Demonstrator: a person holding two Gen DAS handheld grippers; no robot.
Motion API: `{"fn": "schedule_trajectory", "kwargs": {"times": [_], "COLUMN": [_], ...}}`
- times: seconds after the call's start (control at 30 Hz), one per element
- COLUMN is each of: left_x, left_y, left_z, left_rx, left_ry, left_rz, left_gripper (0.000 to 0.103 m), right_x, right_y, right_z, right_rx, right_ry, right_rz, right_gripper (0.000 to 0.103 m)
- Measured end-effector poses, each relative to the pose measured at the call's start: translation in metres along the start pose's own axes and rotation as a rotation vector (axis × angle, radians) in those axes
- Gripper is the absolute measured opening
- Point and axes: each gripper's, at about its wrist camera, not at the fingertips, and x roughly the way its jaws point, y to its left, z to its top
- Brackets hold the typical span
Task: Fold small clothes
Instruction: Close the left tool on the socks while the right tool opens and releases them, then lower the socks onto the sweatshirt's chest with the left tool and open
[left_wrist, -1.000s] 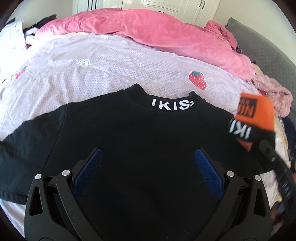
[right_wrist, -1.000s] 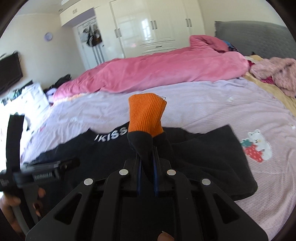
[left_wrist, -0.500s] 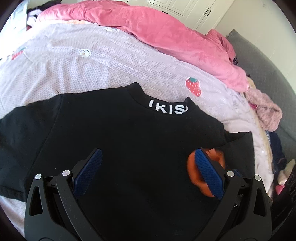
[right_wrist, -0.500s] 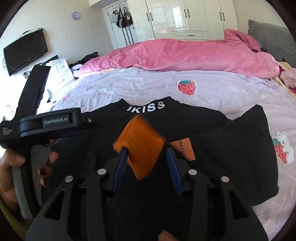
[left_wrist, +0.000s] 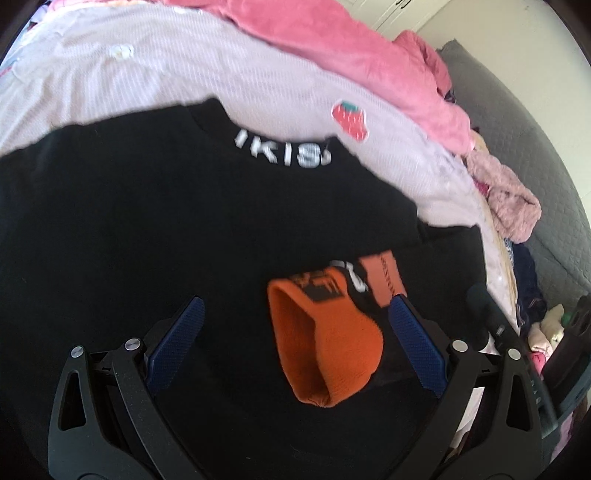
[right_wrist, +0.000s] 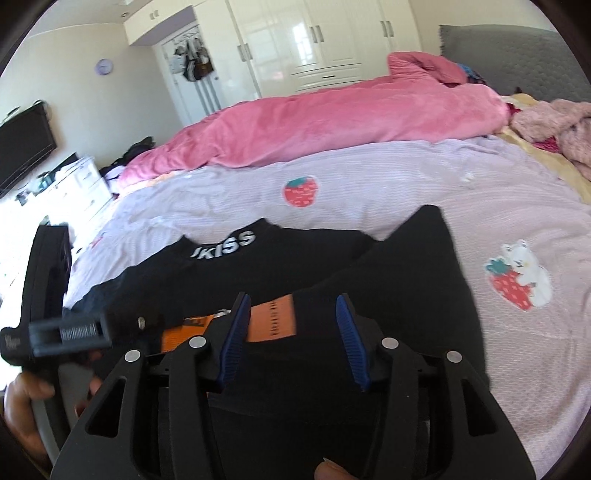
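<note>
A black sweatshirt (left_wrist: 147, 229) with white letters at the collar lies flat on the bed. Its right sleeve (right_wrist: 406, 280) is folded inward, and the orange cuff (left_wrist: 325, 343) rests on the shirt's body. My left gripper (left_wrist: 295, 301) hovers open just above the shirt. The cuff lies between its blue pads (left_wrist: 413, 343) and they do not press it. My right gripper (right_wrist: 291, 299) has its jaws opening over the sleeve. An orange strip (right_wrist: 271, 321) of the sleeve shows below and between them, and nothing is gripped.
A lavender sheet (right_wrist: 369, 177) with strawberry prints covers the bed. A pink duvet (right_wrist: 332, 122) is bunched along the far side. Fuzzy pink clothes (left_wrist: 513, 206) are heaped by the grey headboard (right_wrist: 517, 55). A hand (right_wrist: 22, 398) holds the left gripper's handle.
The right gripper was shut on the raised orange cuff, then opened, and the cuff dropped onto the shirt. The left gripper tipped down and now has the cuff between its open fingers.
</note>
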Motion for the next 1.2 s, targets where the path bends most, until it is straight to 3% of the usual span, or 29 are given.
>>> {"fn": "schedule_trajectory", "kwargs": {"times": [0.17, 0.27, 0.3, 0.37, 0.47, 0.6, 0.7, 1.2], "left_x": [0.011, 0.014, 0.016, 0.013, 0.000, -0.031, -0.050, -0.091], "left_y": [-0.013, -0.021, -0.023, -0.027, -0.031, -0.033, -0.023, 0.029], "left_z": [-0.011, -0.012, -0.012, -0.012, -0.009, 0.000, 0.006, 0.014], "left_rx": [0.026, 0.046, 0.058, 0.075, 0.122, 0.191, 0.189, 0.105], "left_ry": [0.013, 0.008, 0.008, -0.004, -0.053, -0.176, -0.223, -0.255], "left_rz": [-0.001, -0.005, -0.003, -0.012, -0.007, 0.063, 0.081, 0.085], "left_gripper": [0.061, 0.030, 0.015, 0.007, 0.006, 0.005, 0.005, 0.005], "right_x": [-0.003, -0.005, -0.007, -0.009, -0.014, -0.020, -0.022, -0.012], "right_y": [-0.017, -0.023, -0.027, -0.031, -0.039, -0.051, -0.058, -0.048], "right_z": [0.004, 0.005, 0.006, 0.006, 0.008, 0.010, 0.010, 0.010], "right_rx": [0.063, 0.090, 0.102, 0.114, 0.138, 0.170, 0.191, 0.148], "right_ry": [-0.016, -0.023, -0.031, -0.038, -0.056, -0.080, -0.084, -0.067], "right_rz": [-0.034, -0.043, -0.053, -0.059, -0.074, -0.098, -0.106, -0.131], "right_gripper": [0.051, 0.051, 0.051, 0.051, 0.051, 0.051, 0.051, 0.051]}}
